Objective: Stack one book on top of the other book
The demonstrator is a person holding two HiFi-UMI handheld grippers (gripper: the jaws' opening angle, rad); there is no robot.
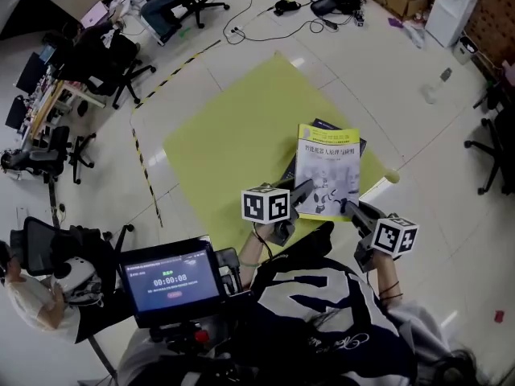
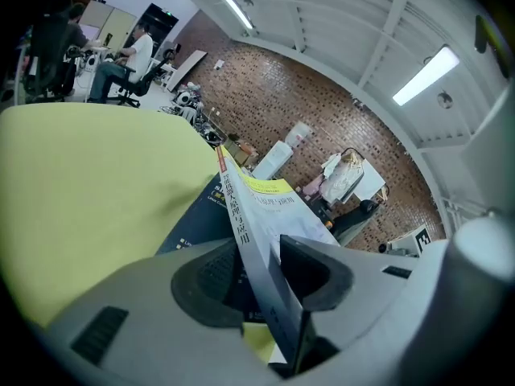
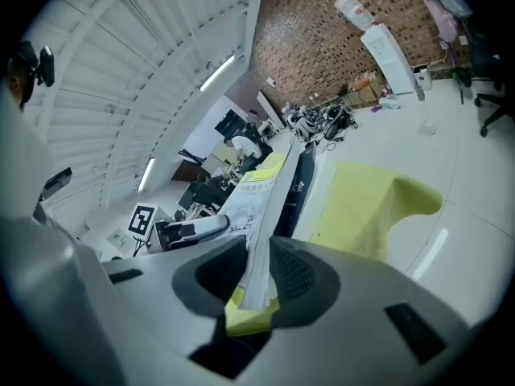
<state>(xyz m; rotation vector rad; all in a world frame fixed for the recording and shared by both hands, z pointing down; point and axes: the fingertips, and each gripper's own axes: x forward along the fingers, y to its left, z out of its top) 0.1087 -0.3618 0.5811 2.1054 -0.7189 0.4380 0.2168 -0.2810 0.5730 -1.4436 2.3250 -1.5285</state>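
We've got left gripper and right gripper pinching near corners of the thin yellow-white paperback book; light, floppy, likely sags

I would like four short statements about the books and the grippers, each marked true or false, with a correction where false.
1. The left gripper and the right gripper both grip the light book. True.
2. The dark book lies above the light book. False: the dark book is underneath, and only its edges show.
3. The books are over a yellow table. True.
4. The grippers hold the light book at its far edge. False: they hold it at the near edge, on the person's side.
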